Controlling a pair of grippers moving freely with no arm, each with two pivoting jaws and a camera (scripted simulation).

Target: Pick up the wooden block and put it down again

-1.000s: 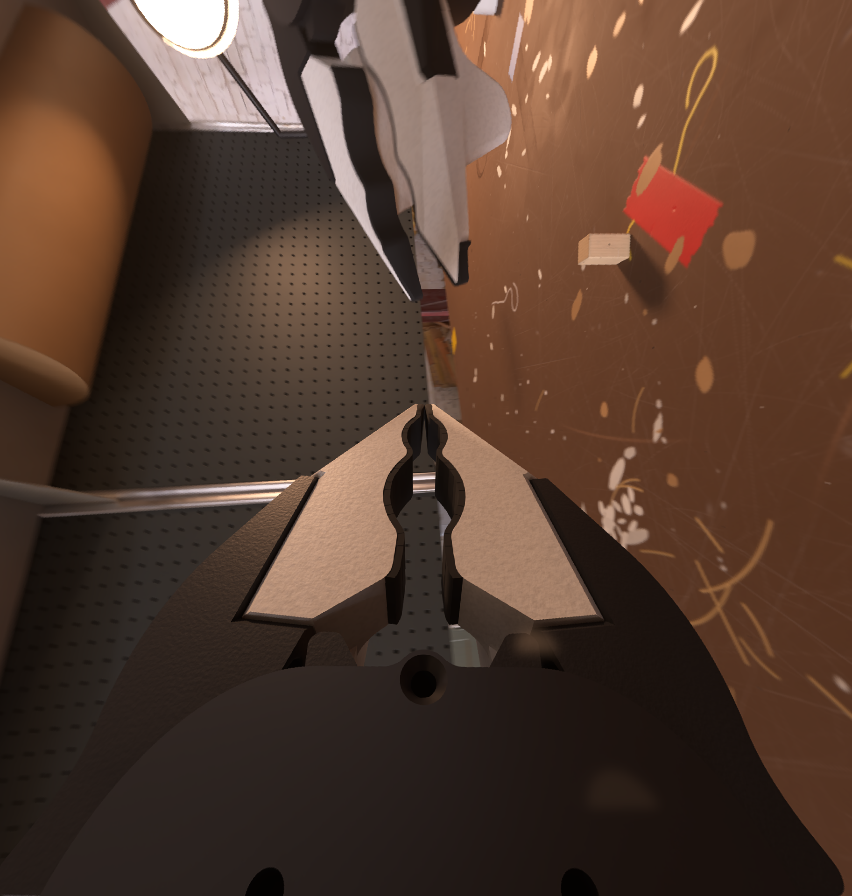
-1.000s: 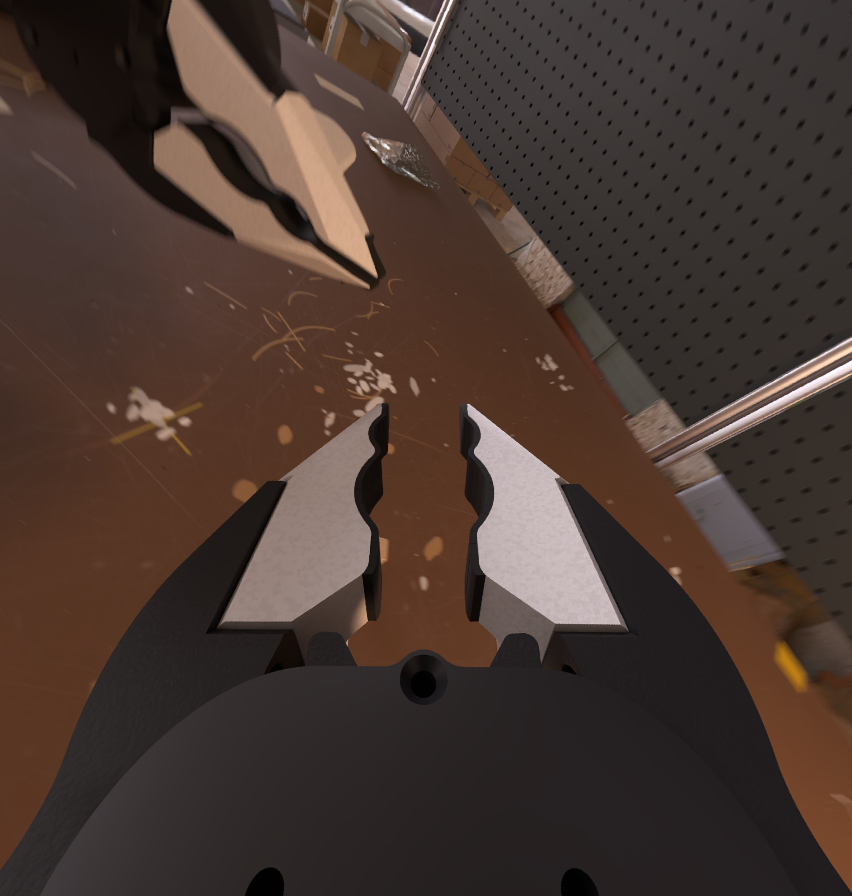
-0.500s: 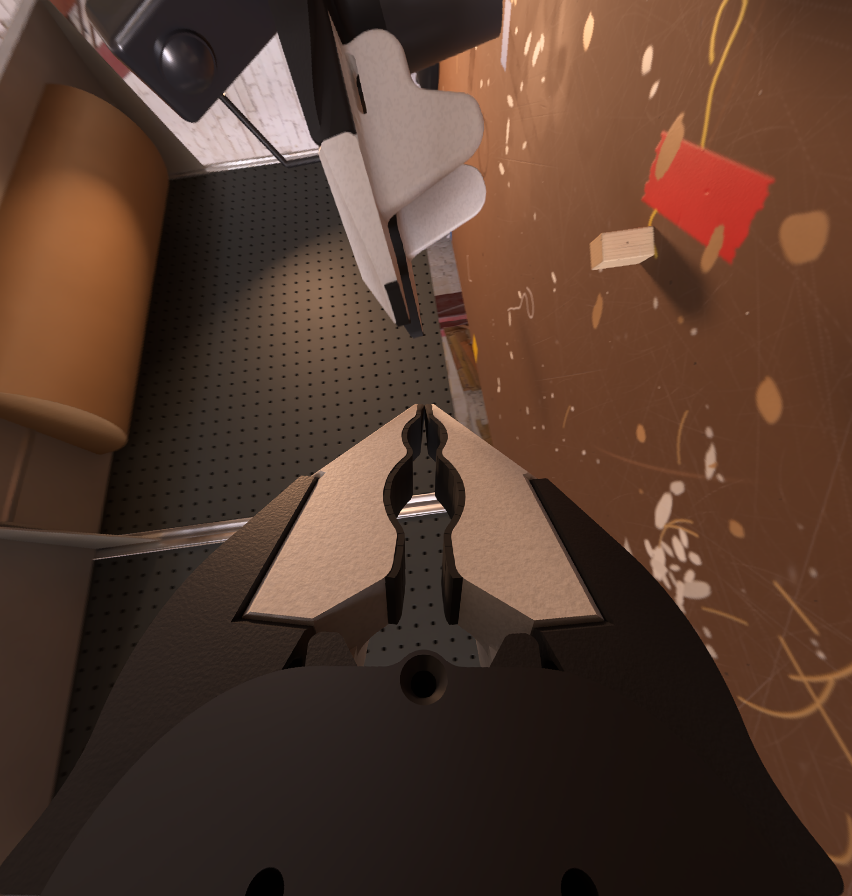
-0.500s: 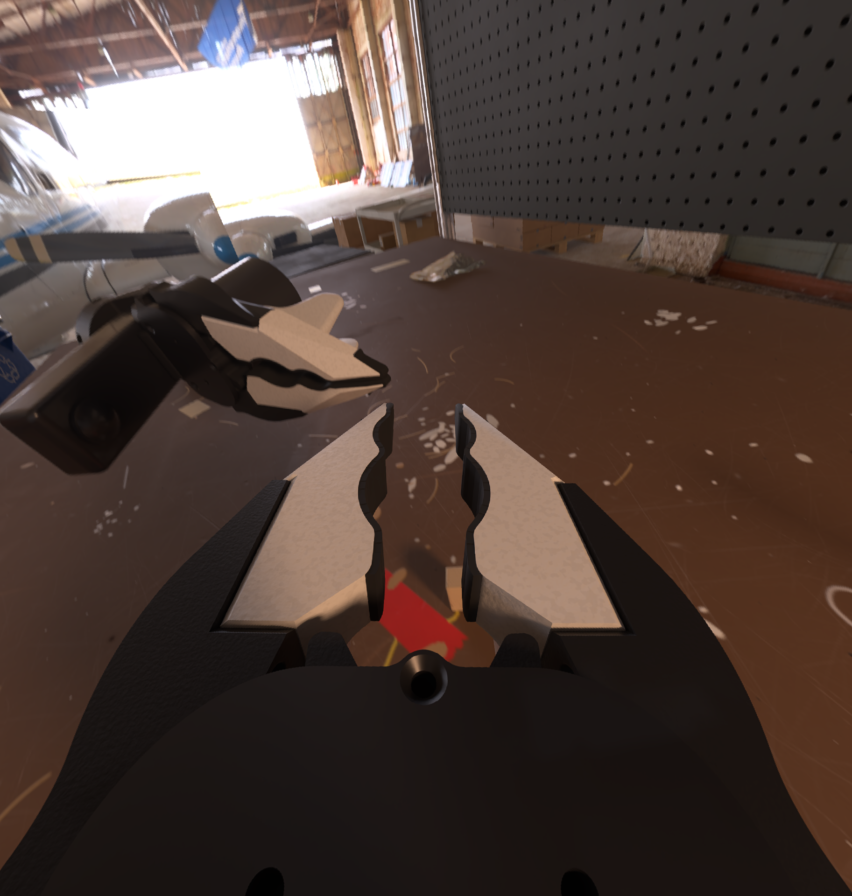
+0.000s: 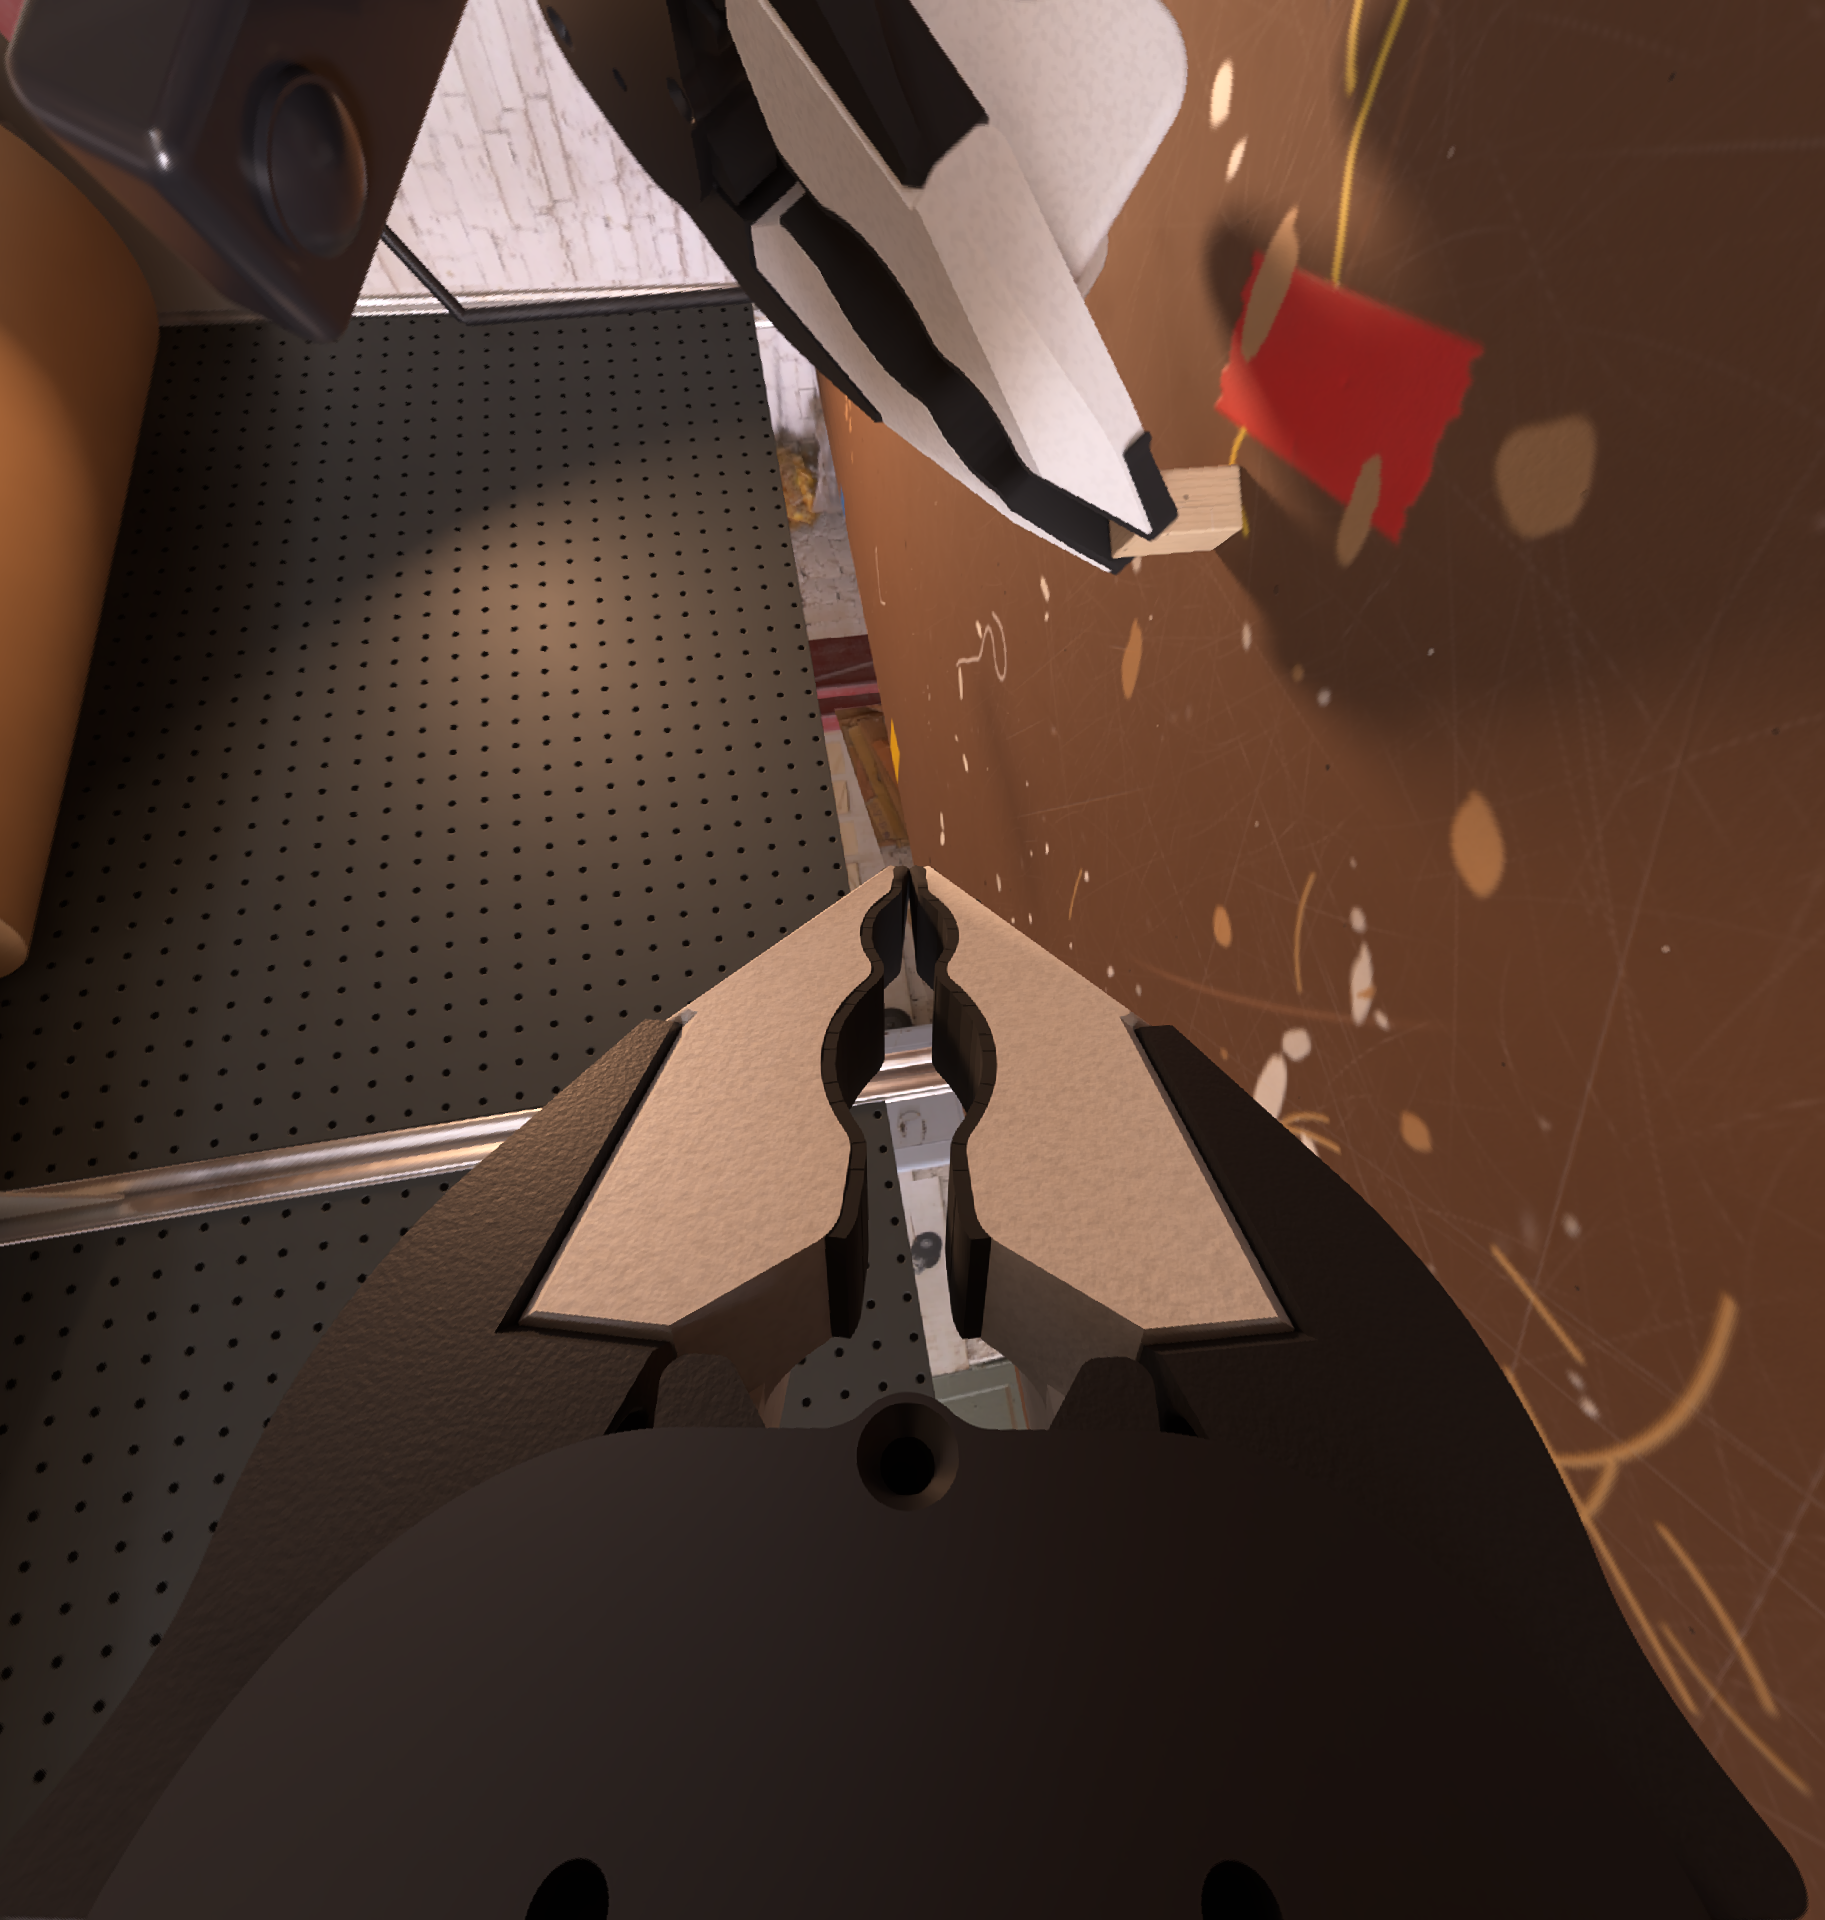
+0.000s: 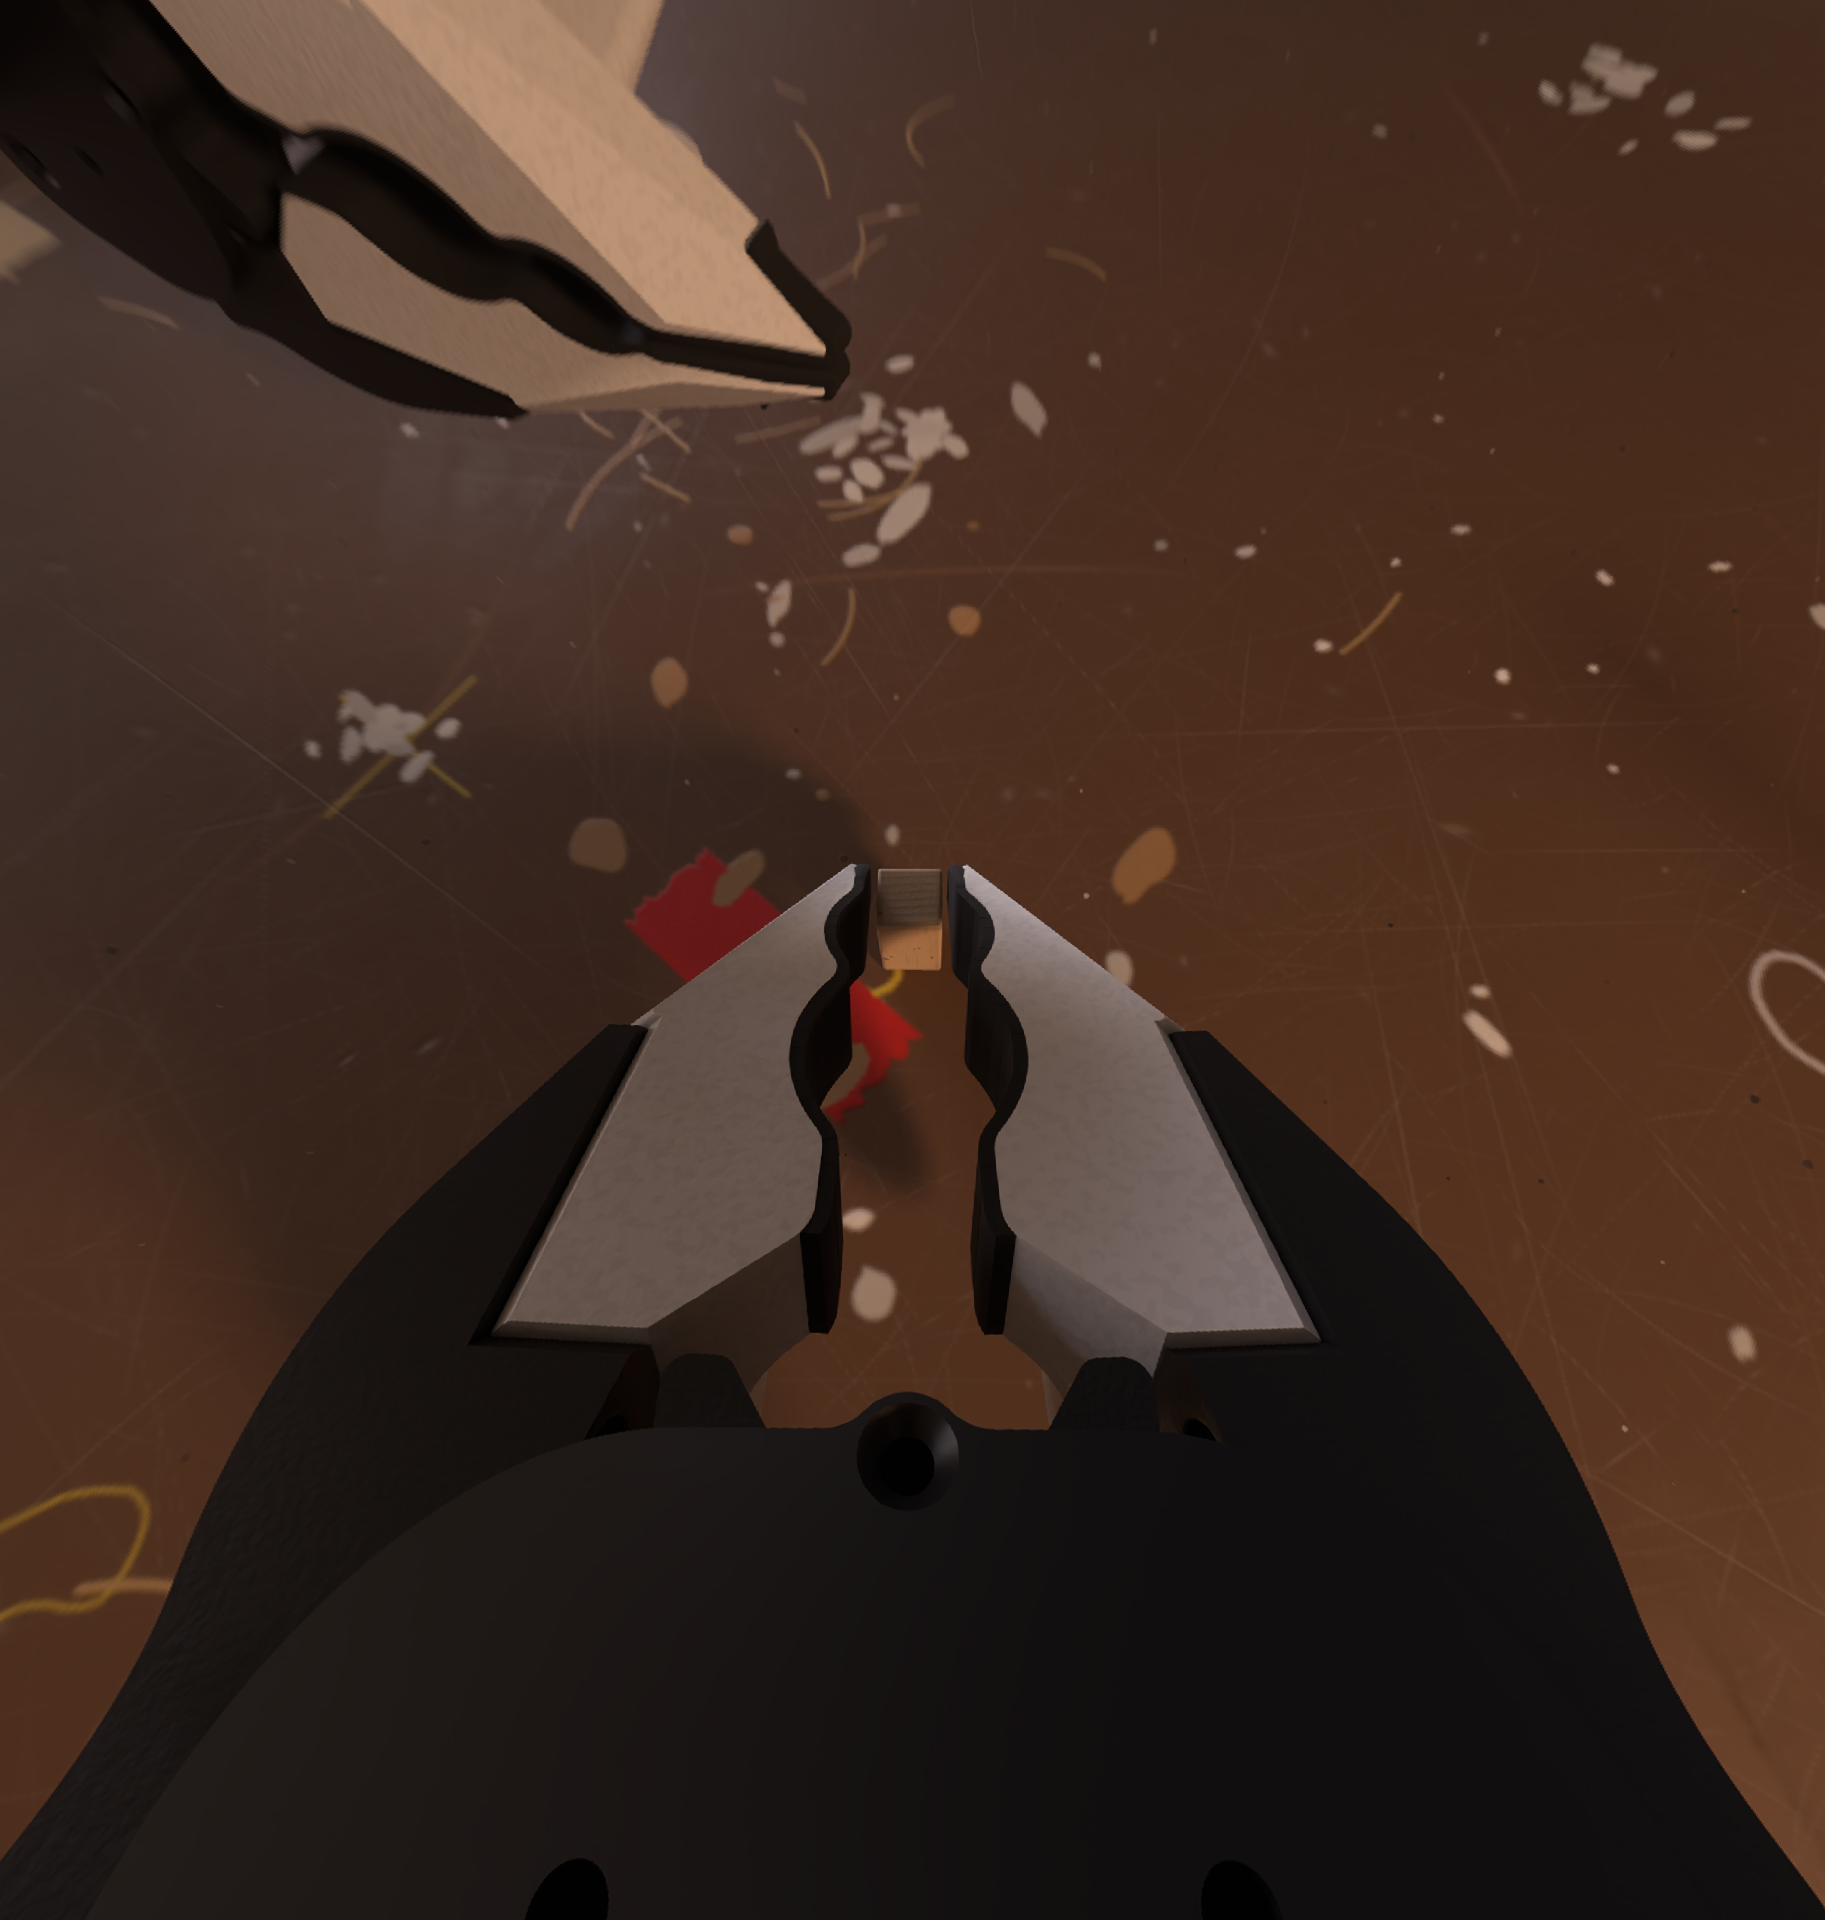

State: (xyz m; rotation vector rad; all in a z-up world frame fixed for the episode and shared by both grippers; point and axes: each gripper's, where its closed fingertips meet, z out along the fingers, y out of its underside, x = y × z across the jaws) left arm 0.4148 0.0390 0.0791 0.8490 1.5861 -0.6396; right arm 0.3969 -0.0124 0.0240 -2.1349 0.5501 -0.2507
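The small wooden block sits between the tips of my right gripper, whose jaws are closed against its two sides. It is at or just above the brown worktop; I cannot tell which. In the left wrist view the right gripper reaches down from the top and its tips cover one end of the block. My left gripper is shut and empty, held off the table's edge. It also shows in the right wrist view at the upper left.
A red patch lies flat on the worktop right beside the block, also in the right wrist view. A dark pegboard wall with a metal rail and an orange cylinder stand beyond the table edge.
My right gripper swung down toward the table, came over the wooden block and narrowed its jaws onto it. My left gripper stayed shut and shifted only slightly.
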